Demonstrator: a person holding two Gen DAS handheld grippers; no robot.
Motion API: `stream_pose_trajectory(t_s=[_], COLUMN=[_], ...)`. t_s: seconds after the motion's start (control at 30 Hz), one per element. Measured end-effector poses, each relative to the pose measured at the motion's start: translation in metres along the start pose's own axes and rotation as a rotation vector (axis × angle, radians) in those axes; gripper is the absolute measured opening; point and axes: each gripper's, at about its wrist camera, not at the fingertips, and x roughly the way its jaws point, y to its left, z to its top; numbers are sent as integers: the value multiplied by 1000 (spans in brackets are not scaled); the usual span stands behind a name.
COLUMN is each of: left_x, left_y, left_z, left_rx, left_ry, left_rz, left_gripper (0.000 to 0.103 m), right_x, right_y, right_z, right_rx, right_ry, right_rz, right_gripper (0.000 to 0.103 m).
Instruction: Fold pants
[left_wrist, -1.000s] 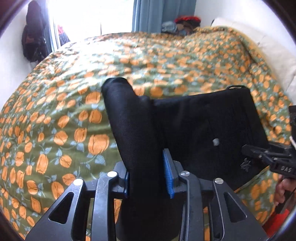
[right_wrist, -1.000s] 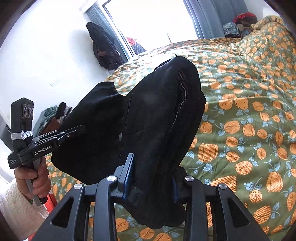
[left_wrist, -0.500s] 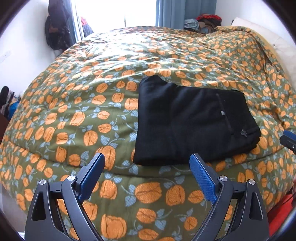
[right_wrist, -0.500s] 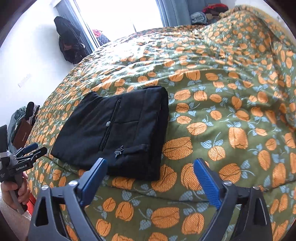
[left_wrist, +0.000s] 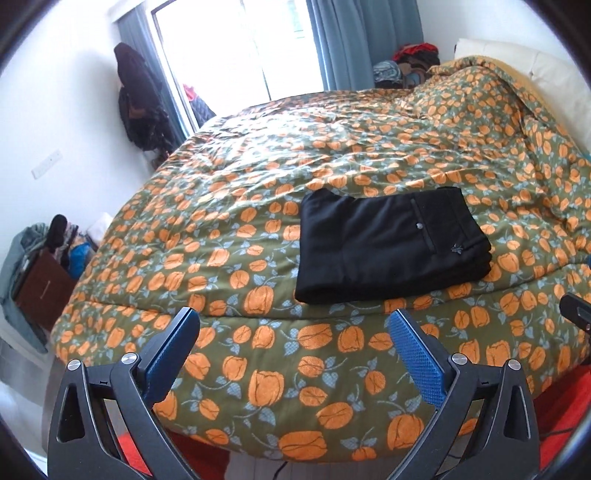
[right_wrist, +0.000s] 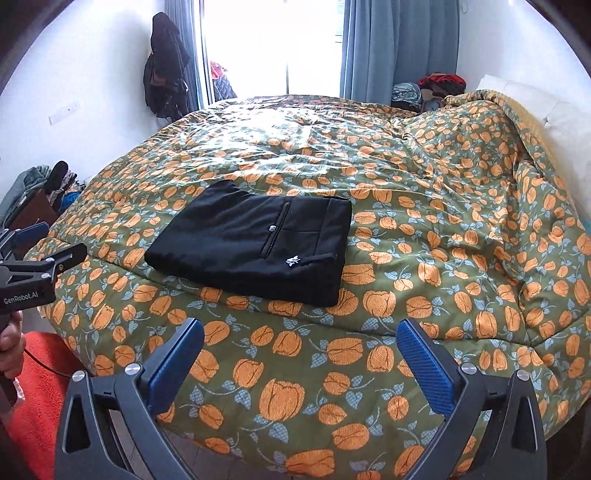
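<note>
Pants, black, folded into a thick flat rectangle with a back pocket and its button facing up. Lying near the front edge of the bed, slightly toward its left corner in the right wrist view. Touched by neither tool.

Duvet, green with orange flowers, rumpled, spread over the whole bed and hanging over the front edge. Bunched higher at the far right corner, against a pale pillow.

Bright window beyond the far edge, blue curtains drawn aside to its right. Dark coat hung on the wall to its left. Heap of clothes past the far right corner.

Red rug on the floor below the front left corner.

Brown box-like case on the floor off the bed's left edge, garments heaped over and around it; cannot tell whether any lie inside.

Left gripper held off the front edge, aimed down at the duvet, jaws opening and already spread wide, nothing between the blue pads. Seen too at the left border of the right wrist view, a hand on its grip.

Right gripper likewise off the front edge, jaws wide apart, empty.
</note>
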Motion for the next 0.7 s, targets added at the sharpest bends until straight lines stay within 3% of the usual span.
stream_pose_trajectory(t_s=[0.07, 0.17, 0.37, 0.7], left_x=[-12, -25, -47, -53], left_y=[0, 0, -6, -10], left_z=[-11, -29, -58, -48], left_rx=[8, 20, 84, 63], left_ry=[6, 79, 135, 145], left_rz=[-11, -75, -115, -179], left_gripper=[102, 102, 102, 102], right_x=[-11, -26, -57, -63], right_y=[3, 9, 23, 43], right_z=[-4, -15, -45, -50], right_rx=[18, 21, 4, -61], right_ry=[13, 50, 104, 83], right_rz=[24, 26, 32, -5], right_gripper=[103, 103, 103, 103])
